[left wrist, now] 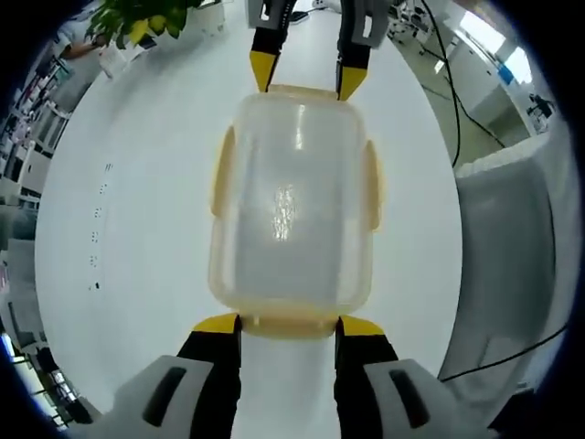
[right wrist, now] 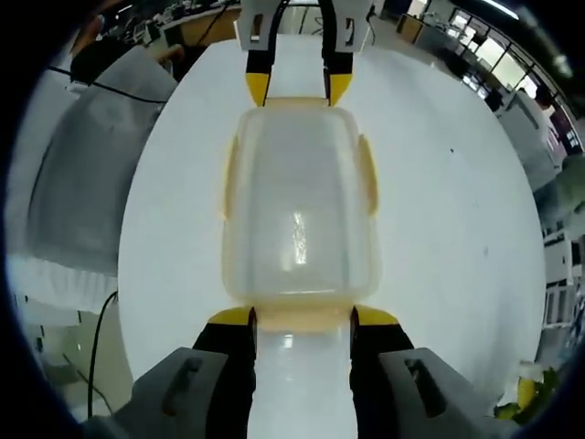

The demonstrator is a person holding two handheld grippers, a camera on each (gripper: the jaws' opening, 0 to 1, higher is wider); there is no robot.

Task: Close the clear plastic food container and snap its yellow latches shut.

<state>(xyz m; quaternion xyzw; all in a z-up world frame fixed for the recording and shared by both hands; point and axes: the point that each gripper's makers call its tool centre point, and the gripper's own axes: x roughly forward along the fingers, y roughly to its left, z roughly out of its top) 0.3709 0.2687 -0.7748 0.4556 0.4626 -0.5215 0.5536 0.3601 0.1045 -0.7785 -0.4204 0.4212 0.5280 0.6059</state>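
White desk (left wrist: 119, 183) runs out to a cluttered workroom, with a green plant (left wrist: 137, 18) at 11 o'clock in the left gripper view and a grey cloth (right wrist: 82, 155) at 9 o'clock in the right gripper view. At the centre of both views sits the clear container (left wrist: 292, 210), lid on, one yellow latch on each of its four sides.

The left gripper (left wrist: 288, 326) comes in from 6 o'clock, jaws apart, tips at the near end latch (left wrist: 288, 322) and straddling it rather than clamping it. At 12 o'clock the right gripper (left wrist: 309, 78) meets the far end the same way, jaws likewise parted. Whether any tip actually touches the plastic, I cannot tell.

The side latches (left wrist: 222, 174) look flared outward, so probably not snapped; the end ones are too hidden to judge.

Risks from here: pressing one end alone could tip or slide the light box across the slick desk. Uneven pushes might skew the lid so a latch misses its lip. A tip slipping off the smooth latch could knock the box sideways.
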